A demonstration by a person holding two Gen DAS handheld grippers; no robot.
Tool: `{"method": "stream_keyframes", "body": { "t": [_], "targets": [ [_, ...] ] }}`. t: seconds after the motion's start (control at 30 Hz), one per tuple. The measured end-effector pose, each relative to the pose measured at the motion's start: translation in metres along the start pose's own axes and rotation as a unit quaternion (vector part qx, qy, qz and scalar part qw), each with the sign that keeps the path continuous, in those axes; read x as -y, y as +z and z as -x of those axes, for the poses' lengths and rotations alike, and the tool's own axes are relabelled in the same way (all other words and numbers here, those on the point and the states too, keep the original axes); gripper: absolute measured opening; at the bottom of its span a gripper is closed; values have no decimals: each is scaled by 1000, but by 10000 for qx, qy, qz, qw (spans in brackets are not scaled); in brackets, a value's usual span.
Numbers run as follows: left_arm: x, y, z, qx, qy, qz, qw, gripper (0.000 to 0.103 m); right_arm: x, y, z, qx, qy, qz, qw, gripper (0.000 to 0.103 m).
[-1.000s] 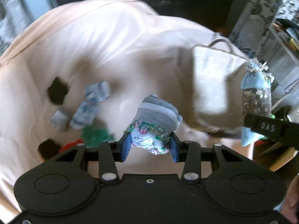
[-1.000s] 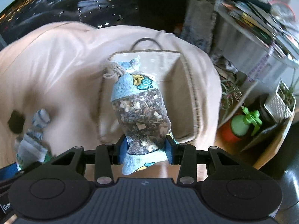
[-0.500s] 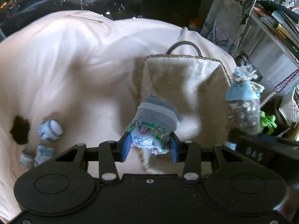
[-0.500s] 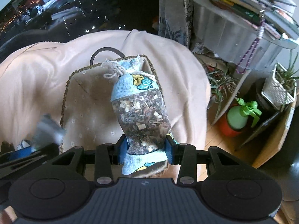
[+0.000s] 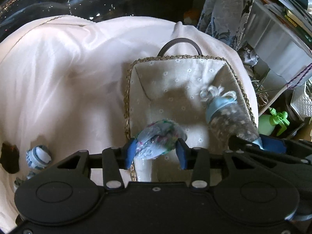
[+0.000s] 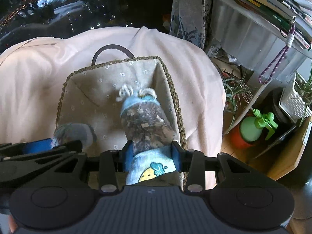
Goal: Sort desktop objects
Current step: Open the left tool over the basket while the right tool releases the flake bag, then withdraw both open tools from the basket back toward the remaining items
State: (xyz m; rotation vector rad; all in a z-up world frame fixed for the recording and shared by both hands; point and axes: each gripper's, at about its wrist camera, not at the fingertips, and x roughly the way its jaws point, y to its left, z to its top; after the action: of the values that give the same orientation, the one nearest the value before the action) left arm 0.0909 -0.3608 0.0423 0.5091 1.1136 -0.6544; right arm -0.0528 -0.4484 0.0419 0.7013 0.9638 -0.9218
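A woven basket [image 5: 126, 101] with a flowered cloth lining sits on the pink-covered table; it also shows in the right wrist view [image 6: 60, 101]. My left gripper [image 5: 156, 151] is over the basket's near left part, its jaws wider apart, with a grey sock bundle [image 5: 159, 136] tipping forward between them. My right gripper [image 6: 151, 156] is over the basket's right side with a blue sachet of dried bits [image 6: 146, 122] leaning forward between its spread jaws. The sachet also shows in the left wrist view [image 5: 228, 117], and the sock bundle in the right wrist view [image 6: 76, 131].
Rolled socks [image 5: 38, 157] and dark patches [image 5: 8, 158] lie on the pink cloth [image 5: 68, 78] at left. To the right of the table stand a green spray bottle [image 6: 255, 126], plants [image 6: 234, 89] and a shelf of books [image 6: 273, 5].
Both grippers moved over the basket. Their jaws have spread, and the sock bundle and the sachet have tipped forward and down into the basket.
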Motion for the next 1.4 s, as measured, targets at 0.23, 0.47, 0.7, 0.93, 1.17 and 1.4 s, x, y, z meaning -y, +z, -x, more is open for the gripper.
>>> {"method": "stream_keyframes", "body": {
  "t": [0.23,0.47,0.7,0.93,1.17,1.4],
  "targets": [
    [-7,1,3,110,-83,127,9998,62,7,-2,3,-3,134,-100,9999,44],
    [-14,-6,6,207,113,126,9996,83,8,-5,8,29,153,-48,9999,45],
    [-15,-18,-15,-105,119,98,9998,83,5,-8,13,132,45,45,9999,45],
    [-15,-20,-46,-798,-59,317,9963,38,21,-9,11,177,-358,-174,9991,43],
    [-26,-27,-50,-921,-122,659,9935,9,35,-11,-19,-314,-286,-335,9985,24],
    [-37,-42,-37,-1149,-226,1166,9862,7,34,-11,-14,-400,-101,-275,9988,16]
  ]
}}
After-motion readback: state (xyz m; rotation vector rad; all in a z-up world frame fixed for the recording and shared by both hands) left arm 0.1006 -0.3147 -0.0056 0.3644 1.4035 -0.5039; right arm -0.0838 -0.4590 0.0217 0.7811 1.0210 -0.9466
